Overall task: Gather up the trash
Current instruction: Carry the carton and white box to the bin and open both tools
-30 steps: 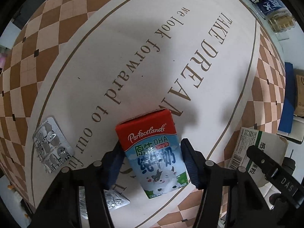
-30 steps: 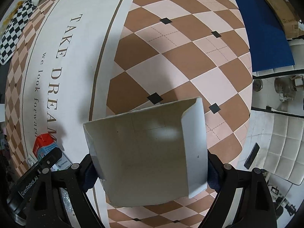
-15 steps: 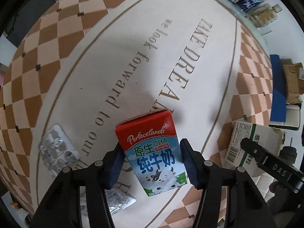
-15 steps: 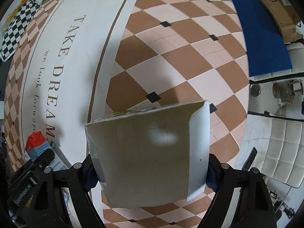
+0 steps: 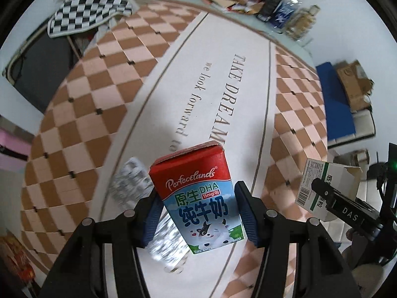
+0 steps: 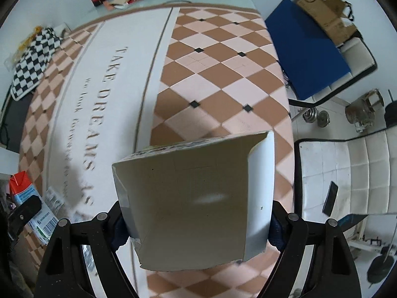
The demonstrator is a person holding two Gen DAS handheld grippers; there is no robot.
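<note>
Milk carton clamped in the left gripper, lifted clear of the tablecloth. Right gripper is closed on an empty medicine box, held above the table's right edge. Two pieces picked, neither binned; no bin visible. Blister packs left near the table's near edge. Both grippers tilted down toward the table.
</note>
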